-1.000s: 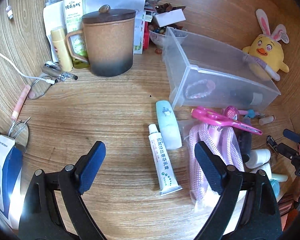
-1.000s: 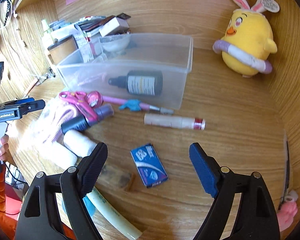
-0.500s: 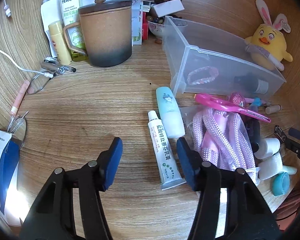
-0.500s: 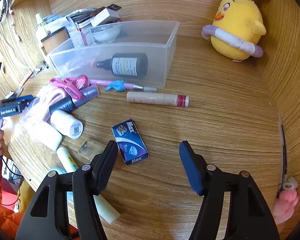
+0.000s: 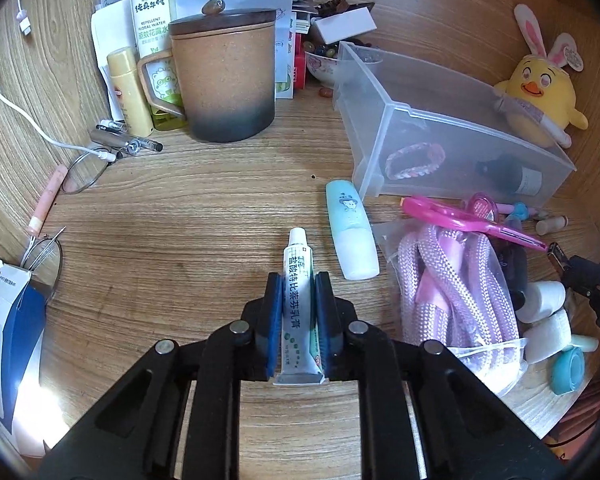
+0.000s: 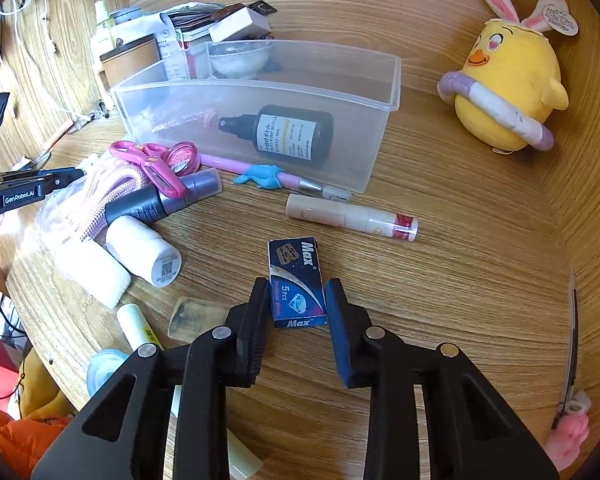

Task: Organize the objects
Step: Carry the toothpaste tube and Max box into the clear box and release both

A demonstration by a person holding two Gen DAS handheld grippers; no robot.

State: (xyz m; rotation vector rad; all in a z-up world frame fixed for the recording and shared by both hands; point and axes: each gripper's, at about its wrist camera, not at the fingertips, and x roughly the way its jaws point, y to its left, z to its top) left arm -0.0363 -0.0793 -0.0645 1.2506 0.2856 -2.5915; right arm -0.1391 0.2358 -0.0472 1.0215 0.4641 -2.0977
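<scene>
Both grippers, wide open a second ago, are closing: left gripper (image 5: 297, 312) is pinching the tube (image 5: 298, 312), and right gripper (image 6: 297, 302) is pressing the box (image 6: 296, 282). I'm judging both, lying on the desk (image 5: 180, 240) near the bin (image 6: 260, 92), ready for lifting.

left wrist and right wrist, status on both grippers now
Left gripper closing, pads on the ointment tube. Right gripper closing around the blue Max box. Clear bin open ahead; pink scissors and rope bag lie alongside.
</scene>
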